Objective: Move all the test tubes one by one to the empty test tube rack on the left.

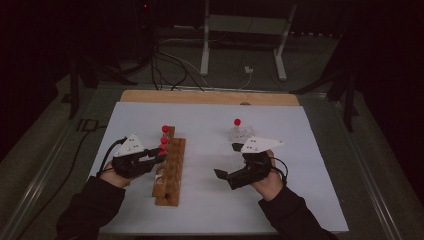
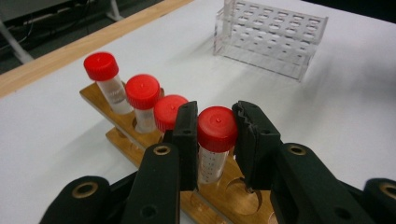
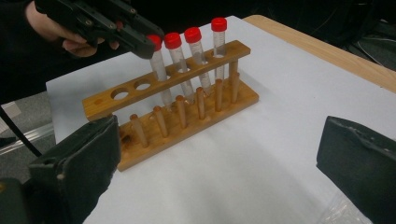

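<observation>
A wooden tube rack stands on the white sheet at the left. Several clear tubes with red caps stand in a row in its top bar. My left gripper is shut on the red cap of the nearest tube, whose body passes down through a rack hole. In the high view the left gripper sits at the rack's left side. My right gripper hovers right of the rack, jaws open wide with nothing between them.
A clear plastic rack with one red-capped tube stands behind the right gripper; it is also visible from the left gripper. Two rack holes are free. A wooden table edge runs along the back.
</observation>
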A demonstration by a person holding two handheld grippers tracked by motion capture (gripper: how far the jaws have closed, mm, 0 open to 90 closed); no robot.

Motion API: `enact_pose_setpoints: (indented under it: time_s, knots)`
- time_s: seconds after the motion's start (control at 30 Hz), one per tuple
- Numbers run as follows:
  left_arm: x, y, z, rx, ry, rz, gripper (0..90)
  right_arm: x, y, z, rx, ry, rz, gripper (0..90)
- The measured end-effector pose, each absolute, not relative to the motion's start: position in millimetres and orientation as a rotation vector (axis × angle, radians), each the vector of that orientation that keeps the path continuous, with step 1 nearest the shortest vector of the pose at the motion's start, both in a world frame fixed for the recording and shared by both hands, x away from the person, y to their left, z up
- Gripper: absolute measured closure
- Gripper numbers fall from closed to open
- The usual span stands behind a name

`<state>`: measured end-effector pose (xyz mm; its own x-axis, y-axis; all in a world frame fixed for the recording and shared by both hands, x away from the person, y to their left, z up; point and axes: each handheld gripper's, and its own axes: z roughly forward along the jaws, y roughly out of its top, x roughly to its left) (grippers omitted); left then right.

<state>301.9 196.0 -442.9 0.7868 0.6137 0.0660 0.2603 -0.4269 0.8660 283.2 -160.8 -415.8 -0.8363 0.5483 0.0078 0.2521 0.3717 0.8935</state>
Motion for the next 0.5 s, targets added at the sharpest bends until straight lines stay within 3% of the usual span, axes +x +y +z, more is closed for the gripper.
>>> enact_pose_setpoints:
  time_s: [0.4,0.5]
  knots:
    - [300.0,195.5,-445.8,2.064,0.624,0.476,70.7,282.5,-164.2,-412.5,0.704,2.328,1.464,0.1]
    - [296.9,195.6,-443.3,2.053,0.610,0.457,62.7,282.6,-166.5,-410.4,0.707,2.317,1.472,0.1]
